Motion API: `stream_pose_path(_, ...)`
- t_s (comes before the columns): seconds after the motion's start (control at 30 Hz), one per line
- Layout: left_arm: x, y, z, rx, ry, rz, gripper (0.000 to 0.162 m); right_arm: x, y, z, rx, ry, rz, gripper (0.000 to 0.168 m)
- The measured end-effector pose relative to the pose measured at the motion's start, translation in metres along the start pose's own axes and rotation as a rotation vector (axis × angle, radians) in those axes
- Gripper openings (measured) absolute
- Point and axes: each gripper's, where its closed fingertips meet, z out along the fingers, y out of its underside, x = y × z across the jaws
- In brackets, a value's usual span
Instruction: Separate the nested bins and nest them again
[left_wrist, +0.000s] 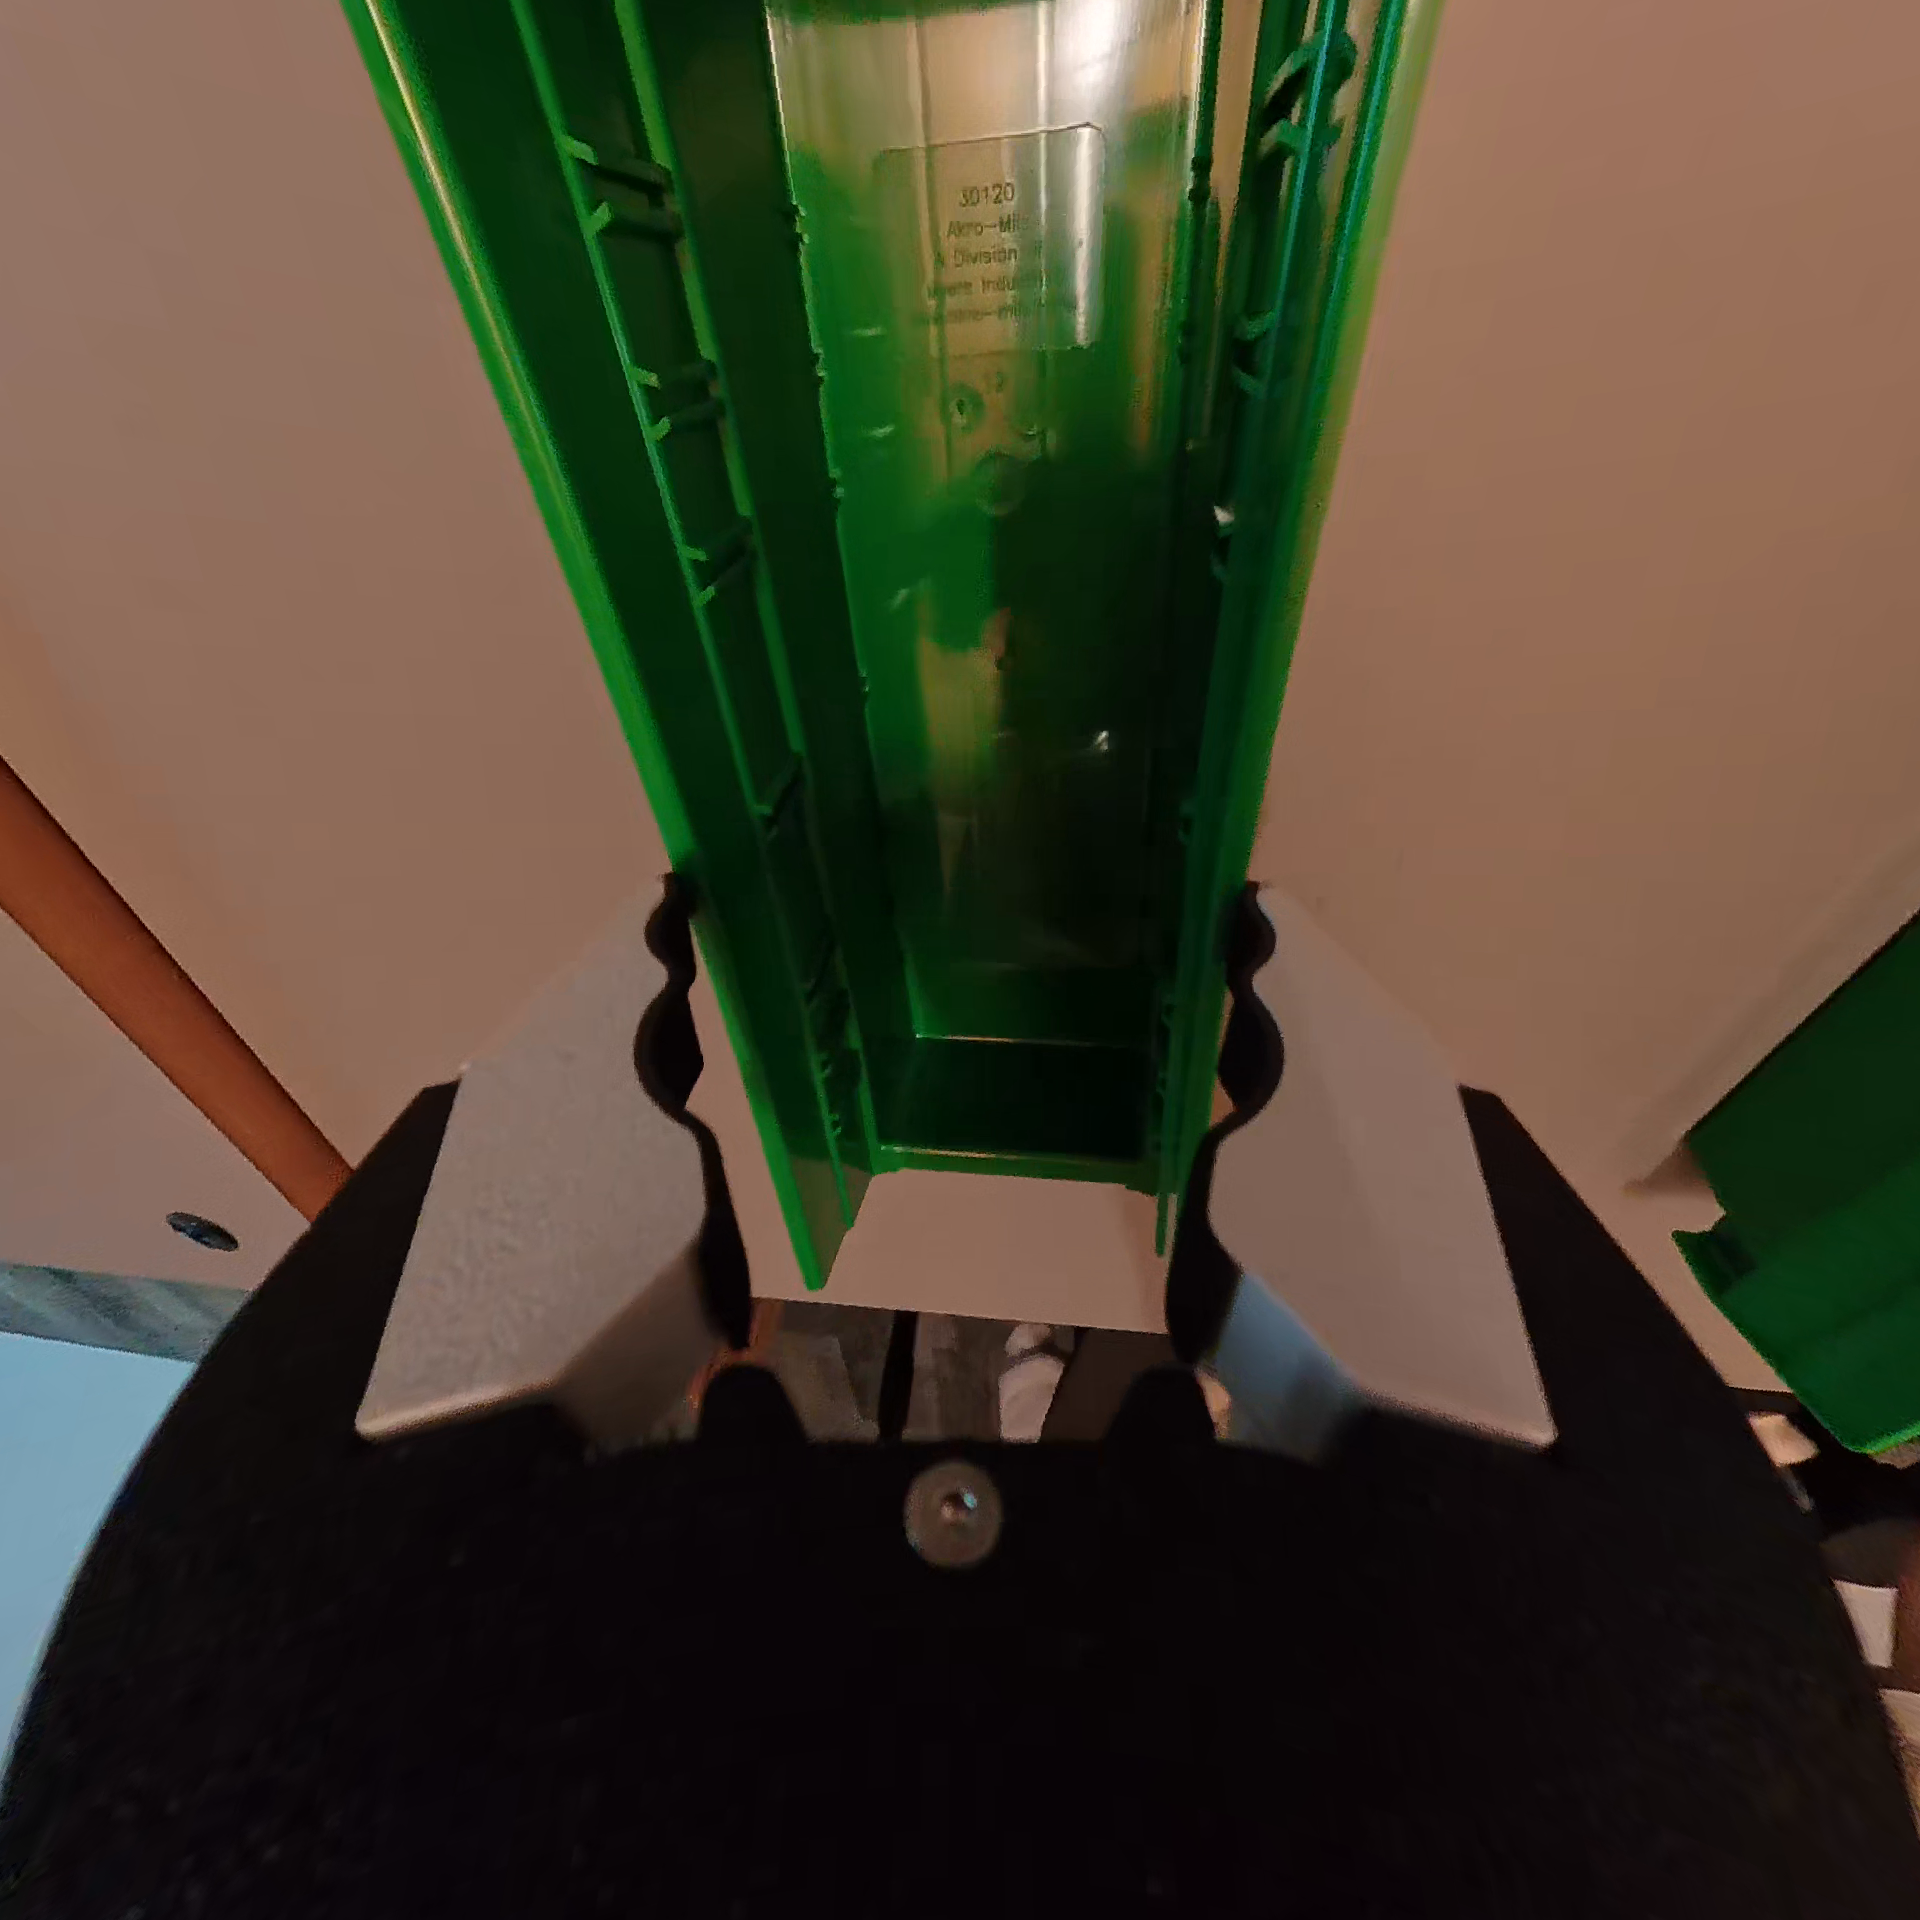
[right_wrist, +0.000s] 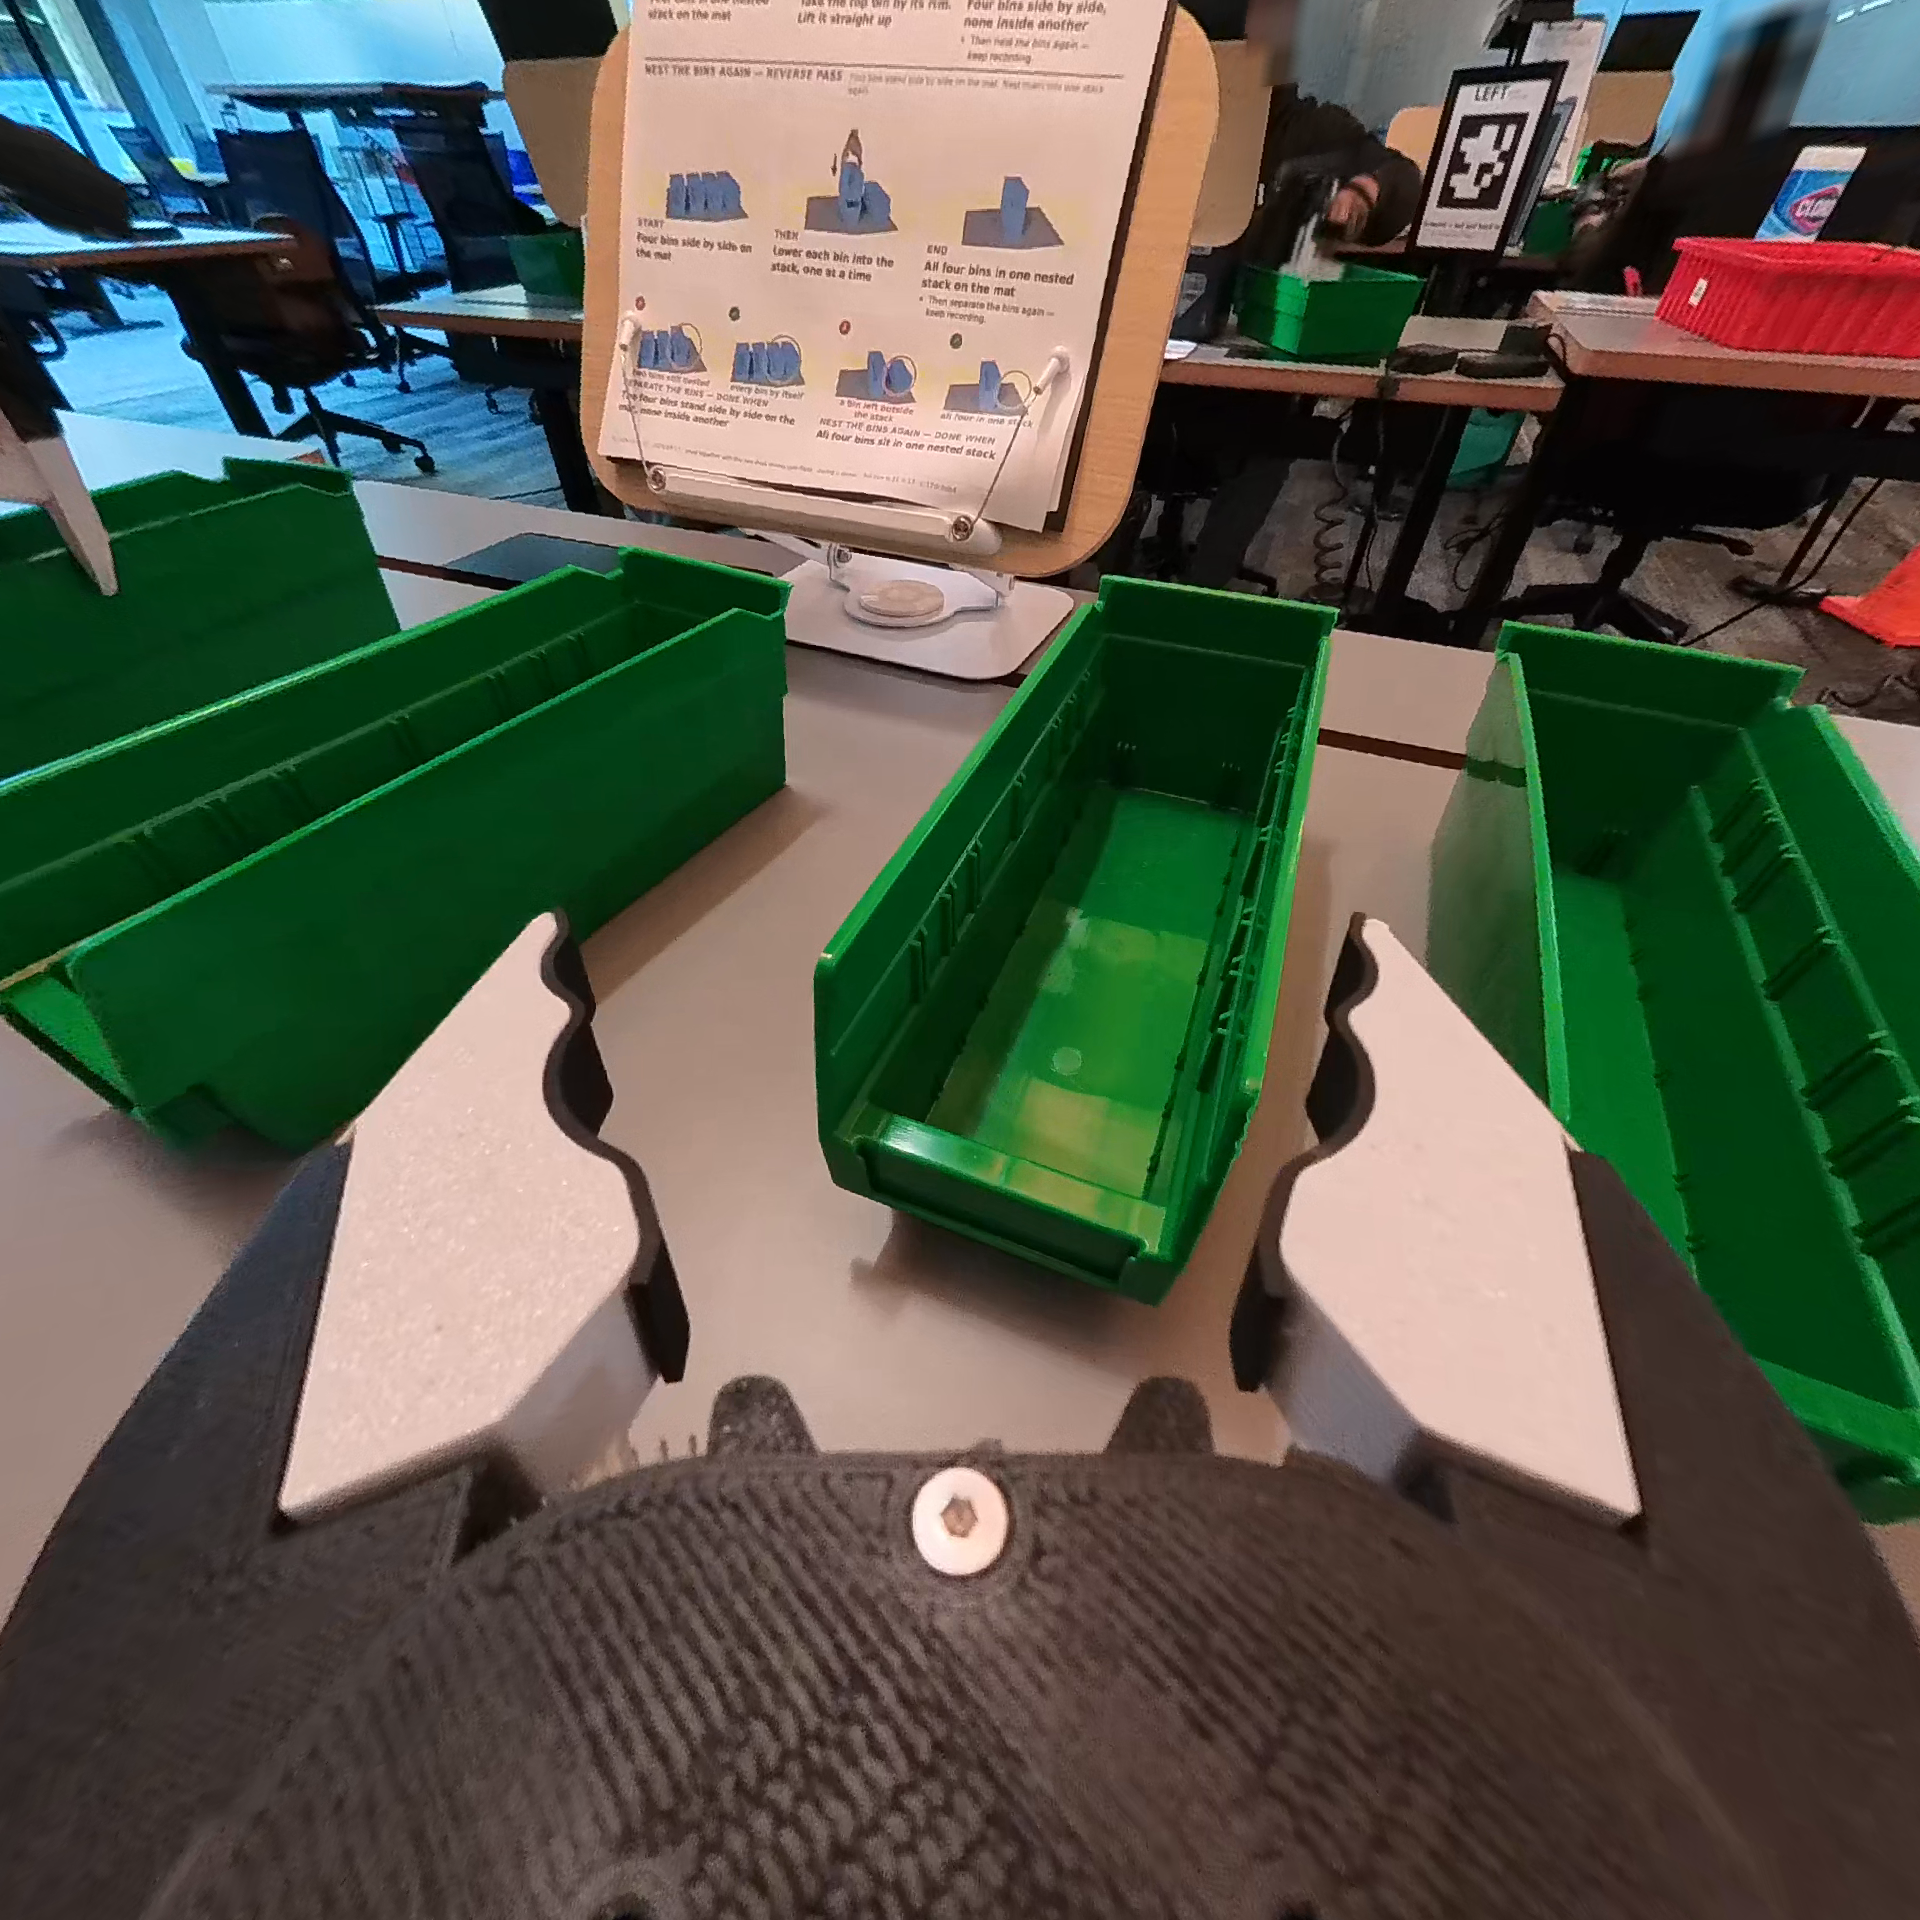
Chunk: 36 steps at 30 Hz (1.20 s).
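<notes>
Several long green bins stand apart on the grey table (right_wrist: 727, 883). In the left wrist view I look down into one green bin (left_wrist: 997, 623). My left gripper (left_wrist: 956, 904) straddles its near end, with its pads against both side walls. That bin shows at the far left of the right wrist view (right_wrist: 187, 603), with one left finger (right_wrist: 62, 509) on it. My right gripper (right_wrist: 956, 930) is open and empty, low over the table in front of the middle bin (right_wrist: 1070, 956). Another bin (right_wrist: 416, 831) lies to its left and one more (right_wrist: 1714, 987) to its right.
An instruction sheet on a wooden stand (right_wrist: 883, 260) is at the table's back edge. Behind it are desks, office chairs, a red basket (right_wrist: 1787, 291), more green bins and a person. A neighbouring bin (left_wrist: 1808, 1247) lies close on the right of the left gripper.
</notes>
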Motion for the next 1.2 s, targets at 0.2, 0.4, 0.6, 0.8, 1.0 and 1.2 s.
stream_pose_path(0.2,0.005,0.001,-0.007,0.009,-0.085,0.041,0.108,0.003,-0.002,-0.002,0.007,0.005,0.013,0.136)
stream_pose_path(0.4,0.041,-0.035,-0.072,0.455,-0.065,0.176,0.104,0.009,-0.002,-0.005,0.008,0.015,0.019,0.135)
stream_pose_path(0.6,0.152,0.039,-0.097,1.054,0.385,0.454,0.068,0.014,-0.008,-0.009,0.024,0.021,0.042,0.133)
stream_pose_path(0.8,0.205,0.137,-0.054,1.421,0.688,0.457,0.037,0.003,-0.007,-0.006,0.027,-0.015,0.068,0.129)
stream_pose_path(1.0,0.223,0.153,0.000,1.379,0.532,0.492,0.038,-0.013,-0.007,-0.001,0.034,-0.059,0.094,0.122)
stream_pose_path(1.2,0.254,0.147,0.023,1.200,0.390,0.654,0.038,-0.018,-0.014,-0.001,0.046,-0.054,0.075,0.122)
